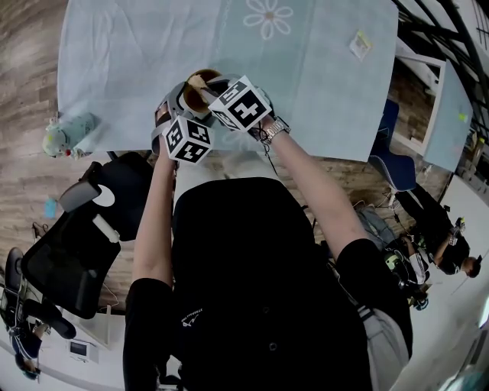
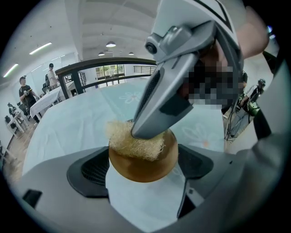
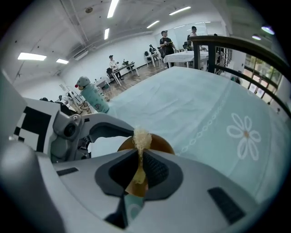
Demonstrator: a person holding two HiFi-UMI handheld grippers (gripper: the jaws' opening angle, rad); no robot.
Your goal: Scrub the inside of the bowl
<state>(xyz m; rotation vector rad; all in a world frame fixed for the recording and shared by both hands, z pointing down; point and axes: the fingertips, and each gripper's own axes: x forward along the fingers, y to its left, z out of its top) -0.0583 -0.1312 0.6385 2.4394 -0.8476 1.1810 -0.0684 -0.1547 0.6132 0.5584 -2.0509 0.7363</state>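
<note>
A small brown wooden bowl [image 2: 143,161] is clamped between the dark pads of my left gripper [image 2: 142,169], held just above the pale blue tablecloth [image 2: 72,132]. My right gripper [image 3: 138,170] is shut on a pale yellow fibrous scrub pad [image 3: 141,137], which rests over the bowl's rim and inside. In the left gripper view the scrub pad [image 2: 132,141] sits on the bowl under the right gripper's grey jaws. In the head view both grippers meet at the bowl [image 1: 201,82] near the table's front edge; my left gripper [image 1: 177,114] is beside my right gripper [image 1: 221,95].
A pale blue cloth with a white flower print [image 1: 268,17] covers the table. A small wrapped item [image 1: 360,44] lies at its far right. A teal soft toy [image 1: 67,136] sits at the left corner. A black office chair [image 1: 72,244] stands at my left. People stand at distant tables.
</note>
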